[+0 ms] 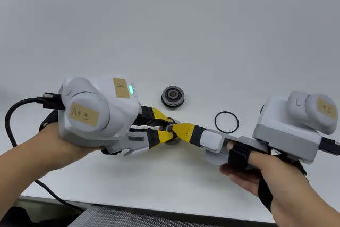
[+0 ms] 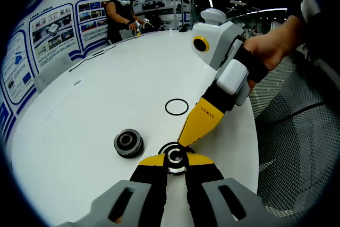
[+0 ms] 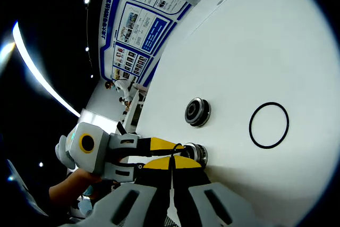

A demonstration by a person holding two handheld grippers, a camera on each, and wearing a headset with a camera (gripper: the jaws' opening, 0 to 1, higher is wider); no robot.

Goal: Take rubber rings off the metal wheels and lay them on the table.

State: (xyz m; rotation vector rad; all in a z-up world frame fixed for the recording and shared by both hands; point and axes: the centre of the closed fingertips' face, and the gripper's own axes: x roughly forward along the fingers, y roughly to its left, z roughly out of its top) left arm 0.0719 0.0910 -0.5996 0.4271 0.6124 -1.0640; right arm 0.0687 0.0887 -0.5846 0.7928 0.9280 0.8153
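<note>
Left fingers (image 2: 150,166) pinch the wheel (image 1: 170,128); right fingers (image 3: 159,164), pressed together at 3 o'clock, should peel its soft, stretchy ring (image 2: 163,149).

The table (image 1: 212,35) is seen in the head view from above and a little behind the hands, looking forward and down. The left gripper (image 1: 169,129) and the right gripper (image 1: 184,129) are placed low in that picture, quite near.

The left gripper view is taken low over the table, very close, and faces along its jaws toward the right gripper. The right gripper view is strongly rolled, so the table appears steep, and it faces back toward the left gripper.

The held wheel (image 2: 175,158), the free wheel (image 2: 128,143) and the loose ring (image 2: 176,107) are shared by all three views. The poster wall (image 3: 154,19) seems to be shared by both gripper views.
</note>
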